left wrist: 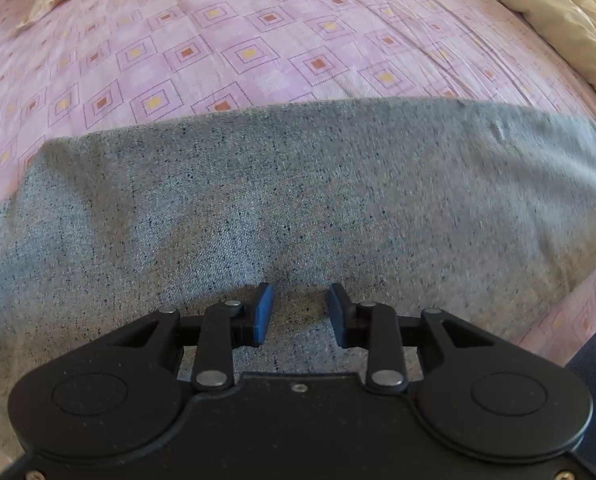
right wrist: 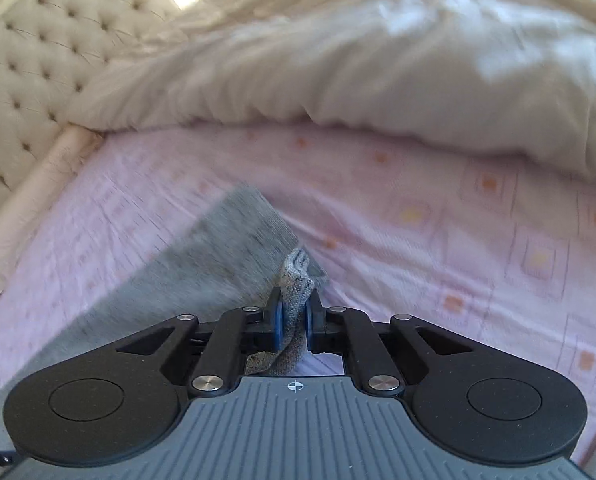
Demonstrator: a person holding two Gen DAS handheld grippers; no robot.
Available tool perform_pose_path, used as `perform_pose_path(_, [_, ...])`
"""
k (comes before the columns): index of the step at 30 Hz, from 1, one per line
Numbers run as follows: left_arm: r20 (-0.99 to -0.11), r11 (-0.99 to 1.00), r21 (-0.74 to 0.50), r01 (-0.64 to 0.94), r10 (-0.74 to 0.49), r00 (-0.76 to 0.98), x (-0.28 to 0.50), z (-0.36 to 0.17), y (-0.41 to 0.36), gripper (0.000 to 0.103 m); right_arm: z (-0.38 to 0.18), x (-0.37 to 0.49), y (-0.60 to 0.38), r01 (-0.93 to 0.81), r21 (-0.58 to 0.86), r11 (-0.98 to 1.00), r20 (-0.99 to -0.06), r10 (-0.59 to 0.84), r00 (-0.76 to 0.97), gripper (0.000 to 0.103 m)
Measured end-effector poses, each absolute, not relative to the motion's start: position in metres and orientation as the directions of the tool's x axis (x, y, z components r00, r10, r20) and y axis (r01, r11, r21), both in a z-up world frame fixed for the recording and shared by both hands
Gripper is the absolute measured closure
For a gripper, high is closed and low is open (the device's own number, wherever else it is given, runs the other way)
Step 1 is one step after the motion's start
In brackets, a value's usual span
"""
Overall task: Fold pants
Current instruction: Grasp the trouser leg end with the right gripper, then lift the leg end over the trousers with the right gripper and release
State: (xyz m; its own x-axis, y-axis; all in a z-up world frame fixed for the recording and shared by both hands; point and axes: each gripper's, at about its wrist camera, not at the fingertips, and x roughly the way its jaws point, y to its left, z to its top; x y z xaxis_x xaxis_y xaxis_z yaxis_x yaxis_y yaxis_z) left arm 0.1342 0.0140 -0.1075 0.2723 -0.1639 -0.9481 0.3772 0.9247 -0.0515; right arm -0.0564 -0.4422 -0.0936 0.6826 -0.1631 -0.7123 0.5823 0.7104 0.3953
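my left gripper (left wrist: 301, 312) hovers over the grey pants (left wrist: 258, 208), jaws apart, nothing between them — the pants lie across the pink checked sheet (left wrist: 238, 40). my right gripper (right wrist: 294, 316) is clamped on a bunched corner of them, near the cream duvet (right wrist: 377, 80) and tufted headboard (right wrist: 30, 60).

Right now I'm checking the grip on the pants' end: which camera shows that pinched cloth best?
The right wrist view: the right gripper is shut on a bunched end of the grey pants, though blurred. The left wrist view shows only the flat cloth under the open left gripper, no pinch.
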Motion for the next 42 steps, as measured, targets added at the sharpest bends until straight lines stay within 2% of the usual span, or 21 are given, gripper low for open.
perform_pose_path(2, [-0.946,0.921,-0.070,0.383,-0.183,0.268,0.138,-0.101,0.005,0.066,-0.096,-0.064,-0.446,0.576,0.436,0.691,-0.691,-0.153,0.707,0.092])
perform_pose_path(8, [-0.922,0.885,-0.094,0.457,-0.250,0.295,0.152,-0.079,-0.051,0.066,-0.097,-0.064,-0.451,0.554,0.429,0.714,-0.698,-0.128,0.705,0.092])
perform_pose_path(15, [-0.930,0.845,-0.170,0.507,-0.308,0.200,0.173,-0.099,-0.122,0.065,-0.095,-0.063,-0.453,0.529,0.413,0.741,-0.706,-0.107,0.700,0.092])
perform_pose_path(21, [-0.936,0.846,-0.101,0.523,-0.259,0.238,0.175,-0.108,-0.147,0.065,-0.095,-0.062,-0.452,0.527,0.410,0.744,-0.706,-0.106,0.700,0.092])
perform_pose_path(27, [-0.933,0.867,-0.174,0.466,-0.297,0.203,0.177,-0.108,-0.136,0.065,-0.095,-0.061,-0.453,0.527,0.408,0.746,-0.709,-0.104,0.697,0.092])
perform_pose_path(37, [-0.926,0.835,-0.260,0.484,-0.358,0.119,0.116,-0.114,-0.089,0.063,-0.084,-0.046,-0.443,0.545,0.321,0.774,-0.753,-0.140,0.643,0.092])
perform_pose_path(42, [-0.924,0.881,-0.287,0.375,-0.358,0.134,0.122,-0.103,-0.046,0.063,-0.054,-0.038,-0.425,0.511,0.268,0.817,-0.725,-0.178,0.665,0.092])
